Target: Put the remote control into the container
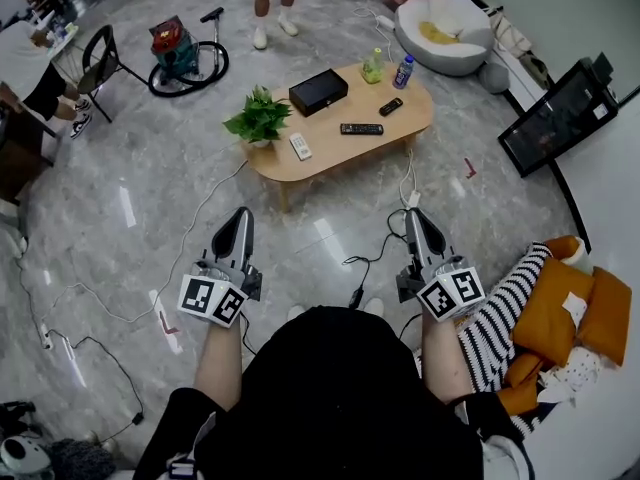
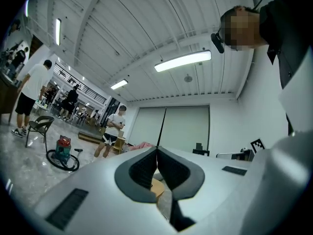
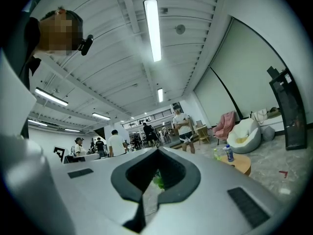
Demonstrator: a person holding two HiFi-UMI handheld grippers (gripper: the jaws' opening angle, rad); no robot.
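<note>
Head view, left gripper (image 1: 242, 214), right gripper (image 1: 414, 215) closed, empty, remote control (image 1: 361, 128) on table (image 1: 345, 155) far ahead.

The head view looks from the person's head steeply down at the floor, with the left hand-held gripper (image 1: 240, 216) and the right hand-held gripper (image 1: 416, 216) close below it and the surface (image 1: 330, 150) well ahead; the left gripper view sits just behind its own jaws and faces out across the room, ceiling filling its top; the right gripper view does likewise; head and left views share the vacuum cleaner (image 2: 62, 149); head and right views share the bottle (image 3: 229, 153) and beanbag (image 3: 243, 136); the standing person (image 2: 115, 127) shows in all three.
</note>
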